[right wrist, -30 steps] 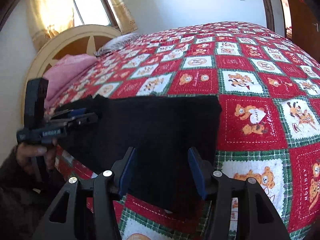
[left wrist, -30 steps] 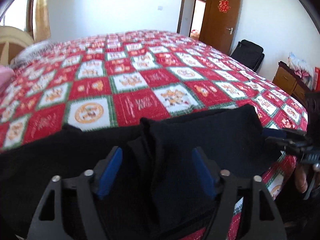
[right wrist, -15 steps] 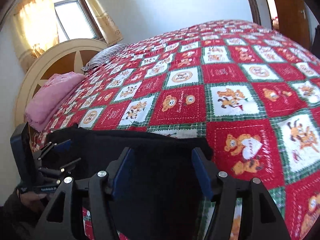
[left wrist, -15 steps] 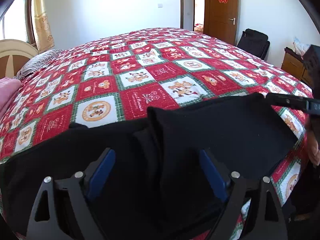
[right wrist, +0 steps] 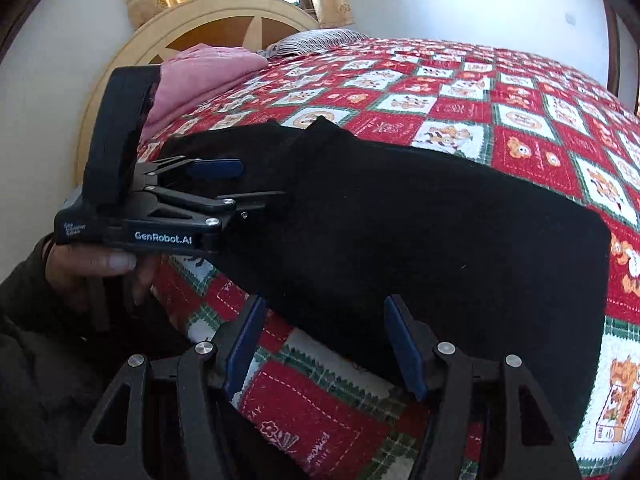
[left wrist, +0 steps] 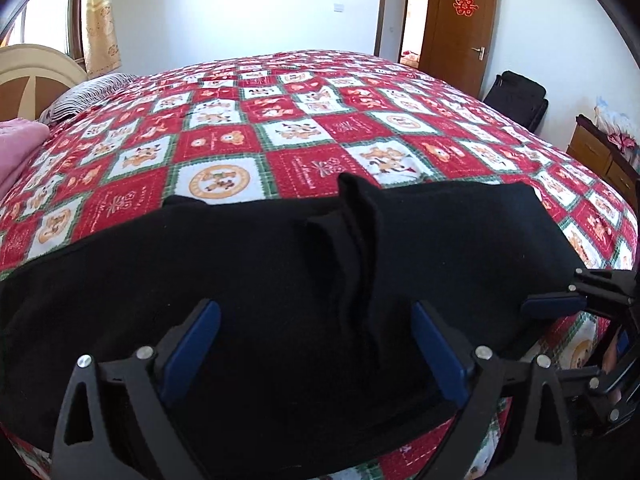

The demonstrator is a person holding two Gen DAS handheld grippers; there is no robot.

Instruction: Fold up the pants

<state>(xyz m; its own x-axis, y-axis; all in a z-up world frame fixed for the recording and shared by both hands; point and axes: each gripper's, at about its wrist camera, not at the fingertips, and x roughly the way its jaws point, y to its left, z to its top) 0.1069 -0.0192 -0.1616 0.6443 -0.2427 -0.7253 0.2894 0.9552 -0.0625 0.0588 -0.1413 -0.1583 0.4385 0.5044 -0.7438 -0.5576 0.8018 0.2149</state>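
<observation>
Black pants (left wrist: 248, 264) lie across the near edge of the bed, with a raised crease (left wrist: 356, 240) in the middle. My left gripper (left wrist: 312, 320) hovers over them, jaws opening wide. The crease runs between its blue pads (left wrist: 192, 344), which do not press on it. In the right wrist view the left gripper (right wrist: 240, 184) sits at the pants' (right wrist: 420, 240) left end, held by a hand (right wrist: 96, 264). My right gripper (right wrist: 325, 312) is open over the pants' near edge, gripping nothing. It shows in the left wrist view as the right gripper (left wrist: 568, 288) at the pants' right end.
A red and white patchwork quilt (left wrist: 312, 136) covers the bed. Pink bedding (right wrist: 200, 76) and a striped pillow (left wrist: 84, 96) lie by the round headboard (right wrist: 192, 20). A black bag (left wrist: 516, 100), a wooden cabinet (left wrist: 600, 160) and a door (left wrist: 460, 28) stand past the bed.
The left jaws have spread wider and the gripper has sunk a little toward the pants. The right gripper has swung along the pants' near edge, and the left gripper now looms larger in its view.
</observation>
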